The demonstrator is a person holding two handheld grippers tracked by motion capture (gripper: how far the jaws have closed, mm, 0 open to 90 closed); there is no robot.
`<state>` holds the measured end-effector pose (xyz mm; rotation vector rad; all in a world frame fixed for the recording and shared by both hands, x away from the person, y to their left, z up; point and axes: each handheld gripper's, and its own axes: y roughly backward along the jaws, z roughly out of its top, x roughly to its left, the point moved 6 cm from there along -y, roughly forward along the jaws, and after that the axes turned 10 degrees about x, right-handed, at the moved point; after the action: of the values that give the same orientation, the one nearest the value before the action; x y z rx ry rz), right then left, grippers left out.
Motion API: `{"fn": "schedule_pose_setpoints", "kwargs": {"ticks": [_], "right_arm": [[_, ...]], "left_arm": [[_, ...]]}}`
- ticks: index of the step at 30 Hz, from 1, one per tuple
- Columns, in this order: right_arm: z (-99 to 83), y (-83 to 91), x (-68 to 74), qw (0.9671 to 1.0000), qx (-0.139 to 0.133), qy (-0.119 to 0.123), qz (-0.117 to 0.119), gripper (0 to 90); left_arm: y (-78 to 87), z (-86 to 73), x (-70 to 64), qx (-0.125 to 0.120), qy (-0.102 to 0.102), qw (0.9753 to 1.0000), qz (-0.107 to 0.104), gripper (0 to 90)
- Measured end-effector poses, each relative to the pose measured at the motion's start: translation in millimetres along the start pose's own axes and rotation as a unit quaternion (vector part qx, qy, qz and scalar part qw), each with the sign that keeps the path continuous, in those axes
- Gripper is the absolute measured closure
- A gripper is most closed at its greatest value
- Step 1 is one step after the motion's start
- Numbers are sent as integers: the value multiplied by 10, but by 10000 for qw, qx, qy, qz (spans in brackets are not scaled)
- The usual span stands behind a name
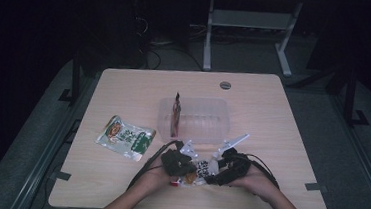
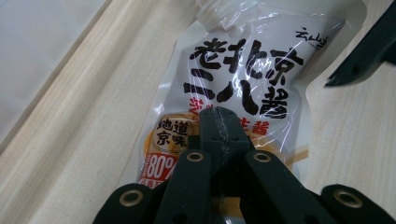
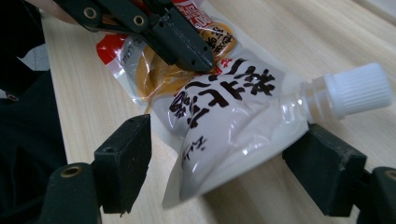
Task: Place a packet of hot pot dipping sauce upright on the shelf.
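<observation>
A white sauce pouch (image 1: 201, 167) with black characters and a white screw cap (image 3: 357, 88) lies on the wooden table near its front edge. In the left gripper view my left gripper (image 2: 219, 114) has its jaws pressed together on the orange-printed lower part of the pouch (image 2: 243, 60). From the right gripper view, that left gripper (image 3: 203, 63) bears down on the pouch (image 3: 224, 126) from above. My right gripper (image 3: 224, 163) is open, one jaw on each side of the pouch's cap end, whose near edge is raised off the table.
A clear plastic container (image 1: 223, 105) stands mid-table with a dark packet (image 1: 176, 115) upright inside it. A green and white packet (image 1: 126, 137) lies flat to the left. A round grommet (image 1: 225, 85) sits near the far edge. Desk legs stand beyond.
</observation>
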<state>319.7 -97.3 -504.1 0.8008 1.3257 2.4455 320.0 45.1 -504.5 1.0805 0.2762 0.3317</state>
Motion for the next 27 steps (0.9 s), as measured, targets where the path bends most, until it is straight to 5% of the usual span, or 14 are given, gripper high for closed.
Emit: {"fn": "schedule_pose_setpoints", "kwargs": {"ticks": [10,27], "right_arm": [[223,-33,30,9999,-127,29,81,347],[214,-29,-5,10000,-21,-1,98,697]], "left_arm": [[-1,-6,-1,-81,50,10000,-26,900],[4,-23,7,-129,93,9998,-104,900]]}}
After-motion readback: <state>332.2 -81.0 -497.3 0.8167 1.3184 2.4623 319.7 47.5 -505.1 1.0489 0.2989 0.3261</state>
